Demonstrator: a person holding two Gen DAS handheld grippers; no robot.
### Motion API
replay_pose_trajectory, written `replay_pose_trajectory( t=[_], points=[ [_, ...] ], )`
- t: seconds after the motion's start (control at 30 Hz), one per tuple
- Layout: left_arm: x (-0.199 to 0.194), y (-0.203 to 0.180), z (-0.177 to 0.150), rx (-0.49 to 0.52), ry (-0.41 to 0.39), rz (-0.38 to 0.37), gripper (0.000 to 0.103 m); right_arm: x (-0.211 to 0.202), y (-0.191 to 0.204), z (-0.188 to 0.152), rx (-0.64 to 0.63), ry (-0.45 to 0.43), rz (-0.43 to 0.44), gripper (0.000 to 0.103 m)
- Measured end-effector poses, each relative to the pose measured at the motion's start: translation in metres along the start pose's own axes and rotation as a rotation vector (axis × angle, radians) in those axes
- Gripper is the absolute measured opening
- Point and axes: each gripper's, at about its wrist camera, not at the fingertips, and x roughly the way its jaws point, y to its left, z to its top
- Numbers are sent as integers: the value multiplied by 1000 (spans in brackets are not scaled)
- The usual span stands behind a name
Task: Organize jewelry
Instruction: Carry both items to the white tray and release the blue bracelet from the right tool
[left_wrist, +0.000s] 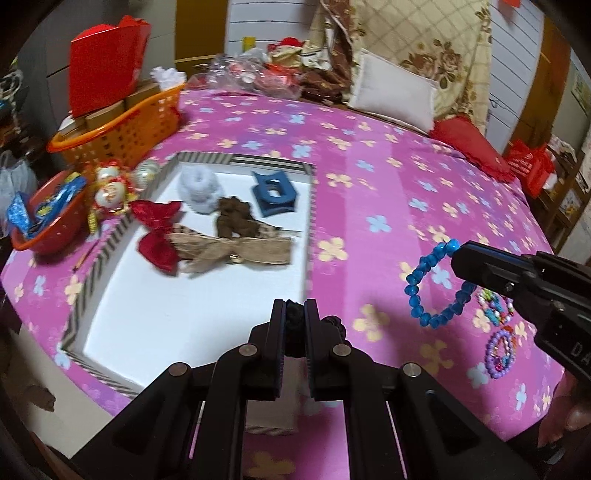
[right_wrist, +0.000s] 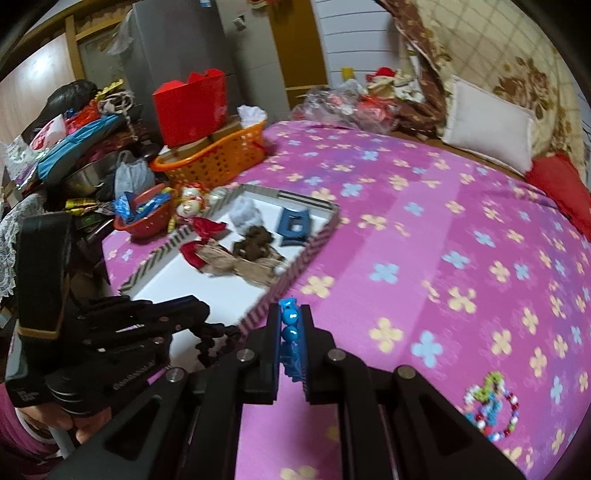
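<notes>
Your left hand-held gripper (left_wrist: 295, 314) is clamped on a black beaded bracelet (left_wrist: 294, 317), held over the near end of the striped-rim tray (left_wrist: 312, 206). Your right hand-held gripper (right_wrist: 290, 314) is clamped on a blue bead bracelet (left_wrist: 436, 284), which hangs clear above the flowered pink bedspread (left_wrist: 388, 155), right of the tray. Bows, a blue clip (left_wrist: 273, 194) and a white scrunchie (left_wrist: 201, 188) lie in the tray. Two multicoloured bracelets (right_wrist: 493, 410) rest on the bedspread.

The tray (left_wrist: 312, 221) lies on the bedspread (left_wrist: 388, 192) — basket (left_wrist: 122, 136) behind-left, pillow (left_wrist: 393, 94) far behind, bracelets (left_wrist: 496, 332) right.
</notes>
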Motion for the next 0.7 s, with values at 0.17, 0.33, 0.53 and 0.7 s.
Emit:
replay_pose_trajectory(
  t=[0.17,0.33,0.53,0.7],
  points=[
    [-3,28,4,-38,-8,33,5,15,30,16,-37,2,43,8],
    [-4,64,6,-88,-10,74,5,33,55,26,-59,21,83,8],
    [9,106,5,-164,19,112,5,70,84,27,-72,81,144,8],
    [26,129,9,-204,39,145,5,111,92,22,-92,146,124,8]
  ],
)
